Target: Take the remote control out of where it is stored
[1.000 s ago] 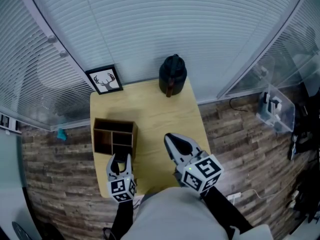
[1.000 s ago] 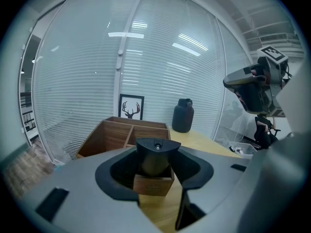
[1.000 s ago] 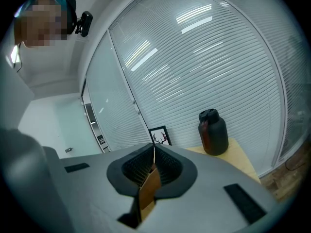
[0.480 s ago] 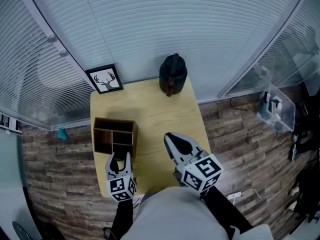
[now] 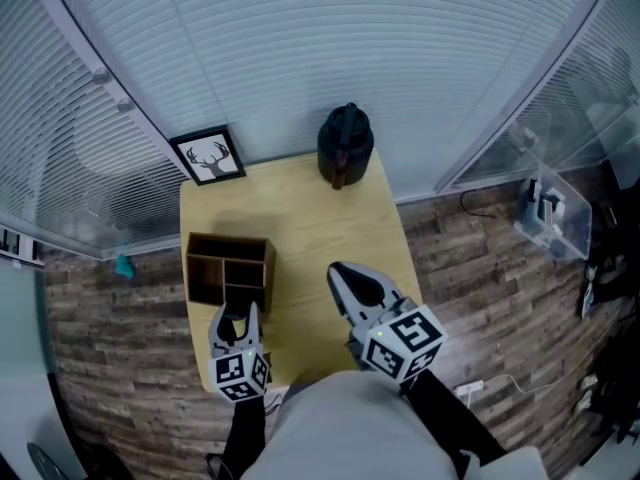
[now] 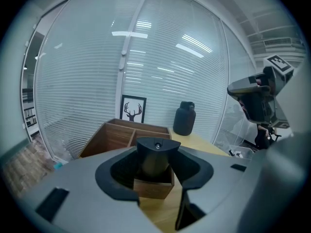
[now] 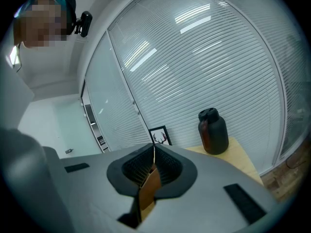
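A brown wooden organizer box (image 5: 215, 258) with open compartments stands on the left half of a small wooden table (image 5: 320, 218). The dark remote control (image 5: 233, 326) stands upright at the box's near edge. My left gripper (image 5: 236, 314) has its jaws around it; in the left gripper view the remote control (image 6: 155, 159) fills the gap between the pads above the box (image 6: 116, 135). My right gripper (image 5: 336, 272) hovers over the table's near right part, its jaw tips together and nothing between them; they also meet in the right gripper view (image 7: 153, 152).
A black jug (image 5: 345, 146) stands at the table's back edge and a framed deer picture (image 5: 209, 158) leans at the back left corner. Glass walls with blinds close off the back. A clear plastic bin (image 5: 550, 218) sits on the wooden floor to the right.
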Demonstrator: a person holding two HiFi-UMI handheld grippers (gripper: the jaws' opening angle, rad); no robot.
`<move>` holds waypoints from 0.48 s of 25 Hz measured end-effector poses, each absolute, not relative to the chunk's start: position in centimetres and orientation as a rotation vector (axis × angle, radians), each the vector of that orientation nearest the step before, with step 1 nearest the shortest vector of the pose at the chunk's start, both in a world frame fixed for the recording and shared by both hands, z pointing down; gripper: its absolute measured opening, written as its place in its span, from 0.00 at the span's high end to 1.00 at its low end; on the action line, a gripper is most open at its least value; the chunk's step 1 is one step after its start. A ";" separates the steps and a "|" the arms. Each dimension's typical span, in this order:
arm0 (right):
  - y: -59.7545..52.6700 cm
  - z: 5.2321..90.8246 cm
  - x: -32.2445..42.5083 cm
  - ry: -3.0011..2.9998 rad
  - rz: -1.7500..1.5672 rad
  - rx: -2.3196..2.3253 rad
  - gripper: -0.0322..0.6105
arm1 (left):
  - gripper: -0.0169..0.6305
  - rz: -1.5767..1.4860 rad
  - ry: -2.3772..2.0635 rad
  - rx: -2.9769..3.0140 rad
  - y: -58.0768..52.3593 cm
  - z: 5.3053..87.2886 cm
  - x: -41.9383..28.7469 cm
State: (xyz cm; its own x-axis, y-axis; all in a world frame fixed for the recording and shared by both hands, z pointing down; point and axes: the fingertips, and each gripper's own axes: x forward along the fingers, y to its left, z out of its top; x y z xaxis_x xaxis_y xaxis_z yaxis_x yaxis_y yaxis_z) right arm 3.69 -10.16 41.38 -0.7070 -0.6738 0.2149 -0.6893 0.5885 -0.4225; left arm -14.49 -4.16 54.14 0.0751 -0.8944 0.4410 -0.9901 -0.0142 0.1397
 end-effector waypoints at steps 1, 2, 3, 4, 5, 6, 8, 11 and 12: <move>-10.2 41.4 3.7 -2.771 0.759 1.190 0.94 | 0.65 0.316 -1.862 1.951 -4.1 54.1 -14.5; -10.2 41.4 3.7 -2.772 0.758 1.190 0.94 | 0.65 0.315 -1.860 1.946 -4.1 54.1 -14.6; -10.2 41.4 3.7 -2.772 0.759 1.189 0.94 | 0.65 0.313 -1.859 1.942 -4.1 54.1 -14.6; -10.2 41.4 3.8 -2.771 0.761 1.190 0.94 | 0.65 0.312 -1.859 1.938 -4.0 54.1 -14.6; -10.2 41.4 3.8 -2.770 0.764 1.192 0.94 | 0.65 0.312 -1.858 1.936 -4.0 54.1 -14.7; -10.2 41.4 3.8 -2.770 0.766 1.193 0.94 | 0.65 0.311 -1.857 1.935 -4.0 54.1 -14.7; -10.2 41.5 3.8 -2.771 0.766 1.191 0.94 | 0.65 0.311 -1.857 1.937 -4.0 54.0 -14.6; -10.2 41.6 3.8 -2.775 0.764 1.185 0.94 | 0.65 0.308 -1.862 1.936 -4.0 53.9 -14.7; -10.2 41.6 3.8 -2.775 0.764 1.184 0.94 | 0.65 0.306 -1.863 1.934 -4.0 53.9 -14.7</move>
